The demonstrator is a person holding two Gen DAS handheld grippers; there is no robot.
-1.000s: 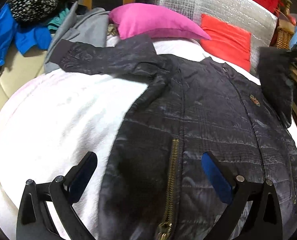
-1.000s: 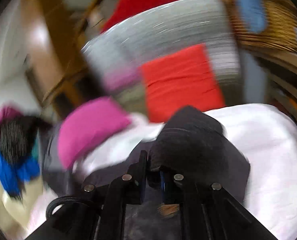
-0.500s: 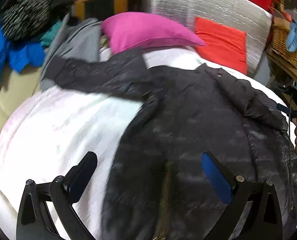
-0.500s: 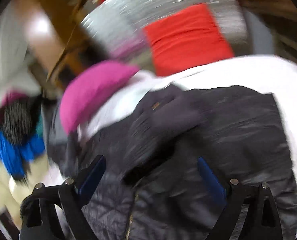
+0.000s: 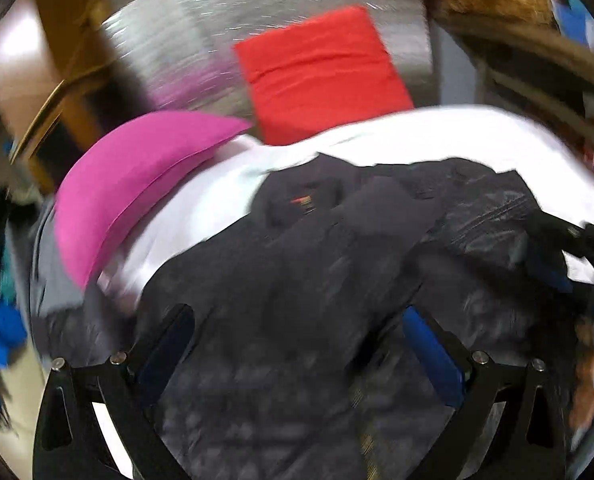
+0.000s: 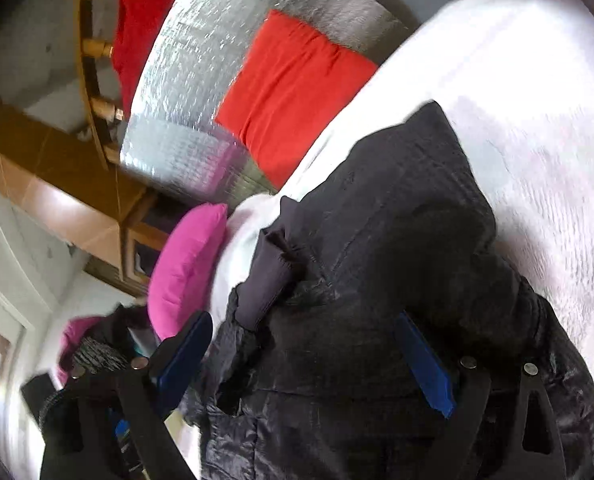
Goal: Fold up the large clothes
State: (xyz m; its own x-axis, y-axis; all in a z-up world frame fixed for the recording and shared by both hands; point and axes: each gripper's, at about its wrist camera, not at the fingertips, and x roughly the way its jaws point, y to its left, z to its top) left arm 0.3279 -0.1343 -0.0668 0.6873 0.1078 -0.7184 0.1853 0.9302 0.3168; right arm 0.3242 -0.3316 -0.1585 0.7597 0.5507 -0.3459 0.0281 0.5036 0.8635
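Left view motion-blurred; black jacket [image 5: 297, 280] hem cut off by bottom edge, both views.

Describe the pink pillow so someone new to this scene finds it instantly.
Start at the white bed cover under the black jacket. At its head a silver quilted panel stands upright. The pink pillow lies just in front, beside the red cushion; it is magenta and plump, the red one flat and square.

Bare white bedcover [image 6: 537, 128] lies open right of the black jacket [image 6: 397, 240]. Beyond the jacket, a pink pillow [image 5: 137, 176] and red cushion [image 5: 321, 76] block passage.
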